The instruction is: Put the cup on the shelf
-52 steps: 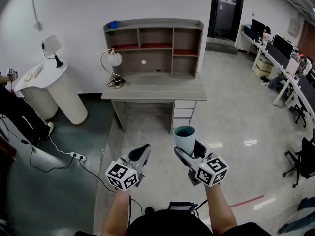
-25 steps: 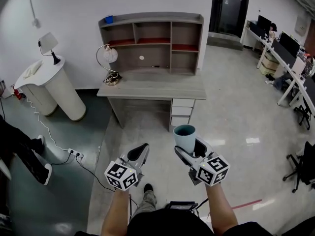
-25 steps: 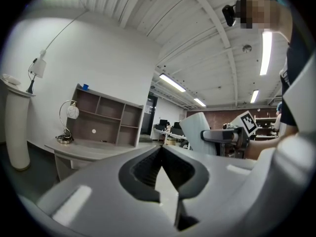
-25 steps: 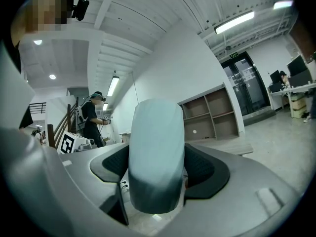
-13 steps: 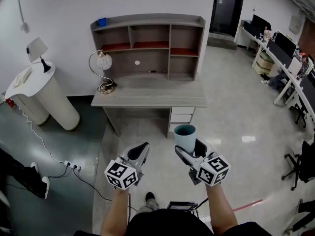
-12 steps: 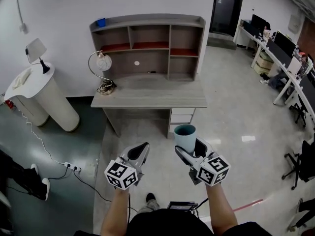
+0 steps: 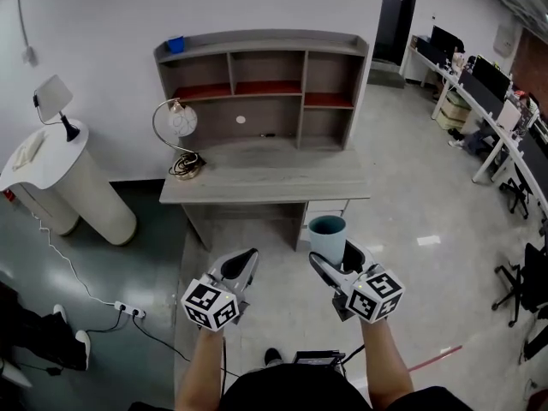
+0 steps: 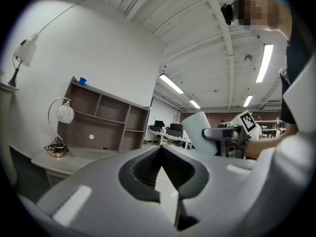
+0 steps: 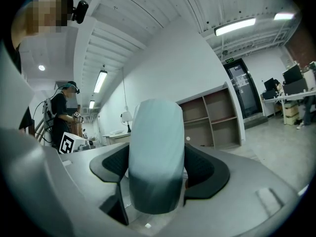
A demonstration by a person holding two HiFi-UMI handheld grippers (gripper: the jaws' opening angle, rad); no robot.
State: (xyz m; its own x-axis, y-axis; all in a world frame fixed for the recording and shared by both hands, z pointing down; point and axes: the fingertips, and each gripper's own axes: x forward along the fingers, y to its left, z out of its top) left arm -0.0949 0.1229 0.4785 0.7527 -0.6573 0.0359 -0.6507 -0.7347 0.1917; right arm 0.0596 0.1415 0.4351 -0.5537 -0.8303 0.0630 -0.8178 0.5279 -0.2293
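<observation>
Right gripper [image 7: 335, 259] holds the cup [image 7: 326, 237] before the shelf [image 7: 257, 58].

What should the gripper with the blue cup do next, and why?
Probably carry the cup forward and up toward the shelf. The right gripper is shut on the cup and holds it upright, but it hangs over the floor short of the desk, so the shelf looks out of reach.

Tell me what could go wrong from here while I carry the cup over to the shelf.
1. The right gripper pinches the cup only by its smooth sides, so it might slip or tilt on the way.
2. The lamp stands on the desk in front of the shelf, at its left; a reach there could clip it.
3. Its bays look low, so the cup's rim may catch a board.
</observation>
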